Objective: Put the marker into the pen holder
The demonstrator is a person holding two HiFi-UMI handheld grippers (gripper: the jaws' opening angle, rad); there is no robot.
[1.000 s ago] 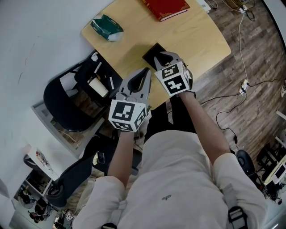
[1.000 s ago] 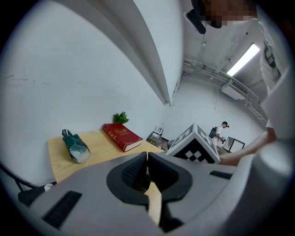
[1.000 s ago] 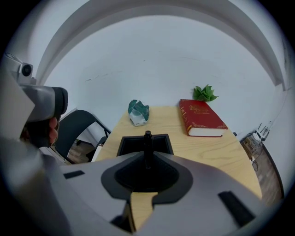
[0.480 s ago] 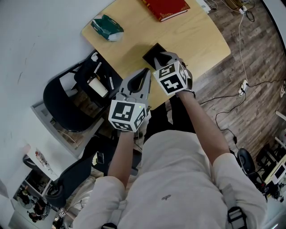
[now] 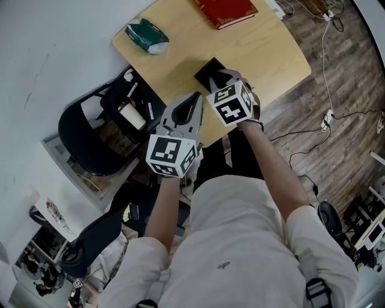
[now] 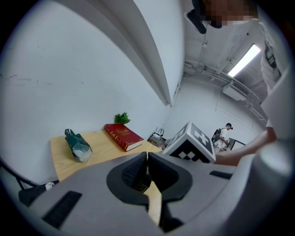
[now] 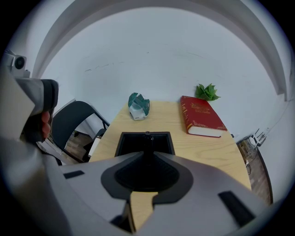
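Note:
A black square pen holder (image 5: 206, 67) (image 7: 121, 144) sits on the wooden table (image 5: 264, 48) near its front edge. My right gripper (image 5: 216, 77) (image 7: 147, 156) hovers right at the holder's near side, shut on a slim dark marker (image 7: 147, 138). The marker's tip pokes out past the jaws over the holder's opening. In the head view the gripper hides the marker. My left gripper (image 5: 197, 97) (image 6: 147, 156) hangs just left of the right one, off the table's front edge, shut with nothing in it.
A red book (image 5: 224, 11) (image 7: 200, 117) lies at the table's far side beside a small green plant (image 7: 206, 91). A green packet (image 5: 146, 36) (image 7: 138, 106) rests at the far left corner. A black chair (image 5: 90, 138) stands left of the table.
My right gripper has tilted and edged slightly toward the pen holder. The left gripper has stayed in place.

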